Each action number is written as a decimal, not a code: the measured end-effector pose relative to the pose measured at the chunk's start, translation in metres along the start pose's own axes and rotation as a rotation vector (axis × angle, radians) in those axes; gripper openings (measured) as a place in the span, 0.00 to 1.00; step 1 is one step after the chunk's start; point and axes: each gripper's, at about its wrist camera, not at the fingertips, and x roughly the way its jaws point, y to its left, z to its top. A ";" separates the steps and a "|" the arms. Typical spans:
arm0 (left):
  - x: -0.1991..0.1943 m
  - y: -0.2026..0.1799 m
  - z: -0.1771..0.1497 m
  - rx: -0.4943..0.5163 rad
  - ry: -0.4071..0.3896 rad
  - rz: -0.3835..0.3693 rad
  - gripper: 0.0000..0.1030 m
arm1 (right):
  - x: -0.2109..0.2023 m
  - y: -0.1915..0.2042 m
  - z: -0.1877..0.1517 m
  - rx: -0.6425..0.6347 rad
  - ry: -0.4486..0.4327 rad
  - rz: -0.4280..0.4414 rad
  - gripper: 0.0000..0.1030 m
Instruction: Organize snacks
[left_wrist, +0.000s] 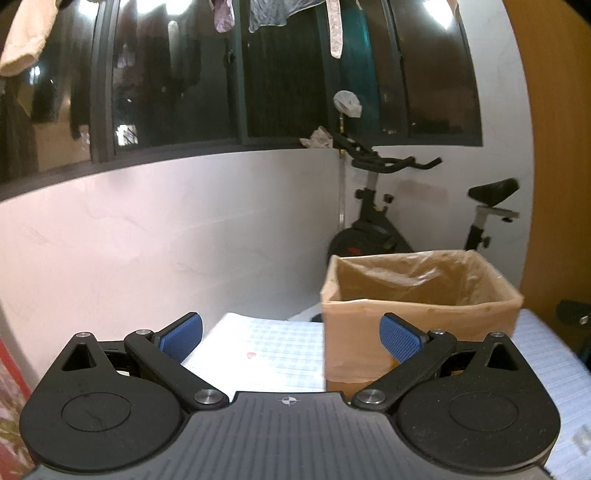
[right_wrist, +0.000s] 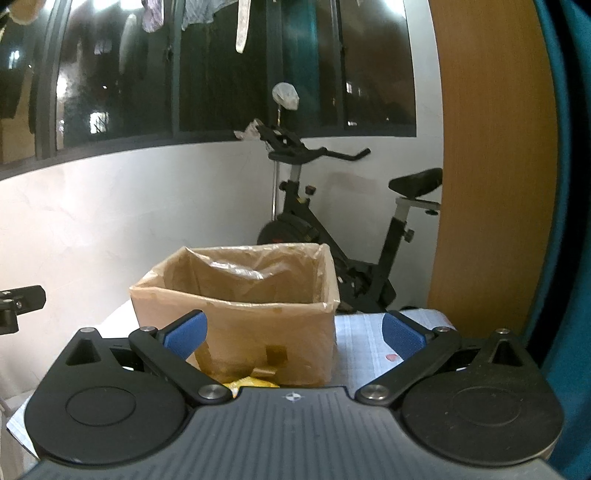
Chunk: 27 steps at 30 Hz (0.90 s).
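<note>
Snack (right_wrist: 255, 382) below right tool (right_wrist: 293, 334), before box (right_wrist: 236, 321)

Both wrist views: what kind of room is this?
Likely a home utility or balcony-type room, not a lab. An exercise bike stands by the wall, laundry hangs above dark windows, and a plastic-lined cardboard box sits on a checked tablecloth. Both grippers are open, holding nothing.

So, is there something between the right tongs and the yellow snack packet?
Nothing visible. The yellow snack packet lies just ahead of the open right tongs, before the cardboard box; most of it is hidden.
</note>
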 end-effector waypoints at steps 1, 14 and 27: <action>0.001 0.000 -0.001 0.008 0.000 0.010 1.00 | 0.001 -0.001 -0.002 0.006 -0.006 0.010 1.00; 0.032 0.001 -0.030 0.048 0.072 0.020 1.00 | 0.033 -0.008 -0.040 0.022 0.027 0.003 1.00; 0.062 -0.006 -0.095 0.050 0.224 -0.119 0.96 | 0.072 -0.009 -0.108 0.050 0.160 0.079 0.97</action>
